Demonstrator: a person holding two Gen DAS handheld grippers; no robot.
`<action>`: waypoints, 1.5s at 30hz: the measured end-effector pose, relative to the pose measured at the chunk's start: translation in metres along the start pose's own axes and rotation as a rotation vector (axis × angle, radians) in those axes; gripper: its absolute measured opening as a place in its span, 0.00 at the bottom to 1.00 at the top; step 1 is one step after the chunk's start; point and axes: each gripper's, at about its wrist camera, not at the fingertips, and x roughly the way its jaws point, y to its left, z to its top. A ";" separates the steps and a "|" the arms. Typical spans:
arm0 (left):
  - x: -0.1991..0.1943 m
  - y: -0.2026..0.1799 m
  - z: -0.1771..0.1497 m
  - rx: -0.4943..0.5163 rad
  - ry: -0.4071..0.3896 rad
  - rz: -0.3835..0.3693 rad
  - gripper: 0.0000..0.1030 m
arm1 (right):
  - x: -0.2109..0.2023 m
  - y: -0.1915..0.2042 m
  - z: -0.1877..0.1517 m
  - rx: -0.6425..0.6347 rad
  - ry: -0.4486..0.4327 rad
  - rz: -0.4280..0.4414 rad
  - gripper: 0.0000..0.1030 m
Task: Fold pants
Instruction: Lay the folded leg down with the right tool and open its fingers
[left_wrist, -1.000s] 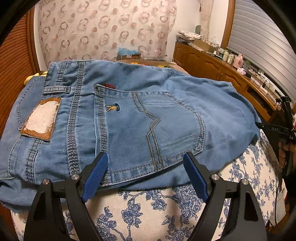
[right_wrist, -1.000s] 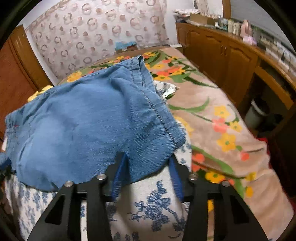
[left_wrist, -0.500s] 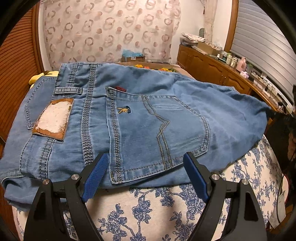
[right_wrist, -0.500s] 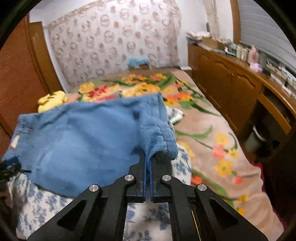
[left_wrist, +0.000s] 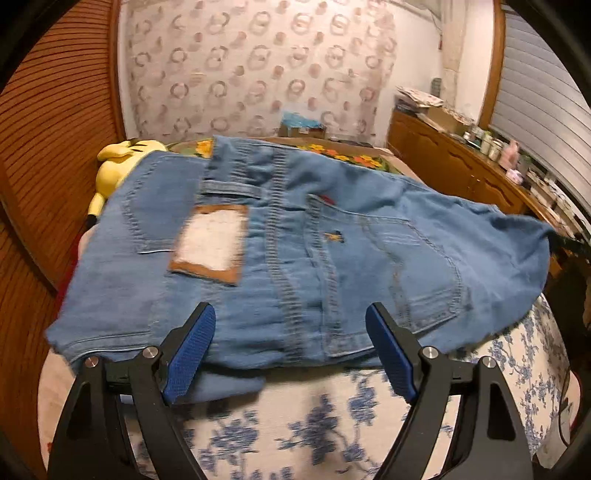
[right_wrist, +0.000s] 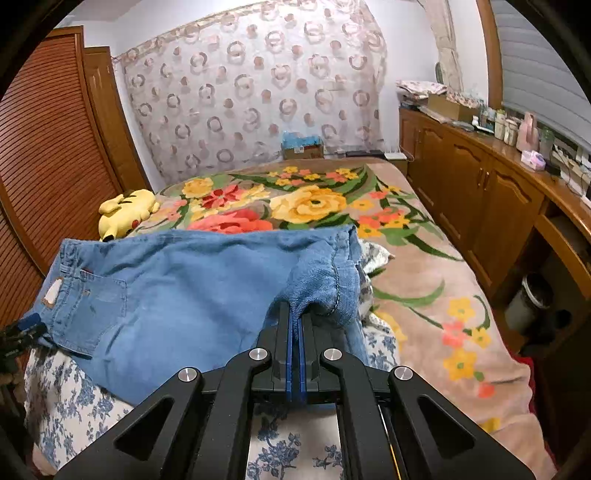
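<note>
Broadly, everything sits around the bed (right_wrist: 424, 280), whose plush blanket with big yellow and red flowers runs back to a curtain (right_wrist: 251, 92) printed with rings. Along the bed's right edge stands a long wooden cabinet (right_wrist: 480, 192) with a cluttered top, leaving only a narrow gap beside the mattress; along its left edge a slatted wooden door (right_wrist: 48, 147) closes that side in. Most of the blanket's far half lies bare.

On the bed's near end rests a rounded cushion in white cloth with blue flowers (left_wrist: 332, 417), and draped over it are the pants (left_wrist: 295, 258), soft, faded blue denim with heavy double stitching, a back pocket and a worn leather patch facing up. The waistband points toward the bed's left edge and the leg ends toward its right edge.

A yellow plush toy (right_wrist: 127, 210) lies by the bed's left edge, just beyond the waistband.

At the near edge of the denim, the left gripper (left_wrist: 288, 354) has its jaws spread wide, blue ribbed pads (left_wrist: 192, 350) over the fabric's border, pinching nothing. The right gripper (right_wrist: 295, 325) has its jaws pressed together on a bunched fold of the hem end, lifted slightly off the cushion.
</note>
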 end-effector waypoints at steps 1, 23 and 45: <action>0.000 0.003 0.000 0.000 -0.002 0.016 0.82 | 0.003 -0.002 -0.006 0.008 0.012 -0.001 0.02; 0.012 0.033 -0.009 -0.037 0.008 0.072 0.82 | 0.035 -0.015 -0.052 0.225 0.166 -0.007 0.54; 0.019 0.051 -0.015 -0.092 0.004 0.017 0.54 | 0.058 -0.012 -0.044 0.180 0.113 -0.062 0.38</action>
